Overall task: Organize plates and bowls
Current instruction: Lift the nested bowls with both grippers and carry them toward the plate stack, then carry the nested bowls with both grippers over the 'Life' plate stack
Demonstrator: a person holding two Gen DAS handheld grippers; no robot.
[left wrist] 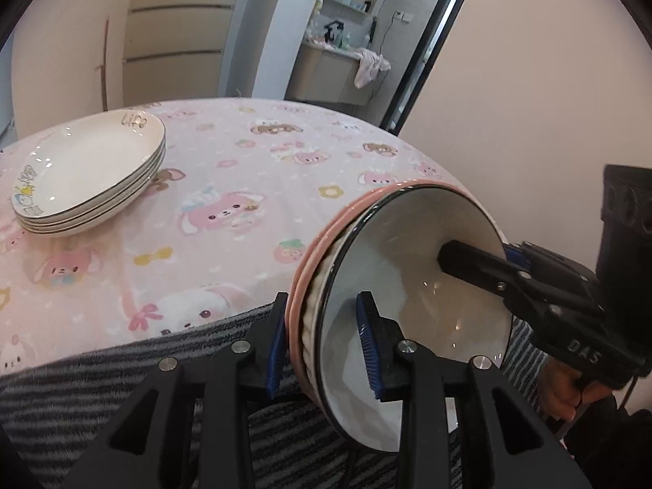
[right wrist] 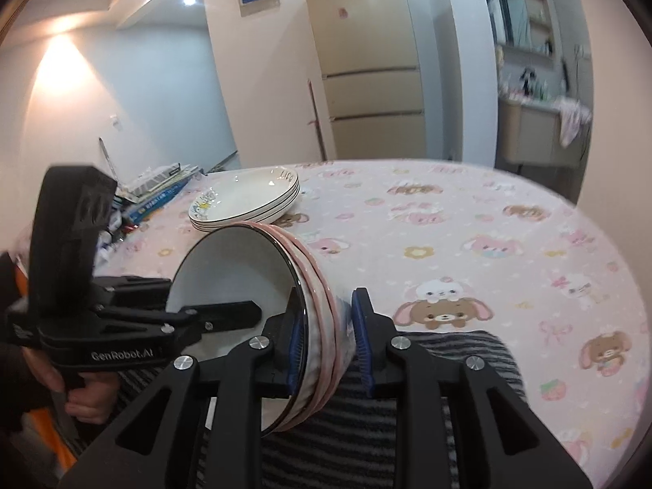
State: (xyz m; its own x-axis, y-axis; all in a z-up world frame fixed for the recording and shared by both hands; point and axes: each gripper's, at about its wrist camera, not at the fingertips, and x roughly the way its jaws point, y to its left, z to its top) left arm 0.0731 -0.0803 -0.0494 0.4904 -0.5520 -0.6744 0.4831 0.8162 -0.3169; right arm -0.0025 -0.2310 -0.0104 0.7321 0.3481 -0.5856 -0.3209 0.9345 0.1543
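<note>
A stack of nested bowls [left wrist: 411, 309], white inside with pink outer rims, is held on its side above the near table edge. My left gripper [left wrist: 326, 346] is shut on the rims of the bowls. My right gripper [right wrist: 328, 346] is shut on the opposite rim of the same bowls [right wrist: 244, 277]. Each gripper shows in the other's view: the right one [left wrist: 509, 273] reaches into the bowl, and the left one [right wrist: 195, 318] does too. A stack of white plates [left wrist: 91, 171] with a dark rim line sits on the table at far left; it also shows in the right wrist view [right wrist: 246, 199].
The round table has a pink cartoon tablecloth [left wrist: 244, 187]. A grey striped cloth [left wrist: 142, 371] lies over the near edge below the bowls. Books and clutter [right wrist: 159, 191] lie beyond the table's left side. A fridge [right wrist: 366, 81] and washbasin cabinet [right wrist: 538, 130] stand behind.
</note>
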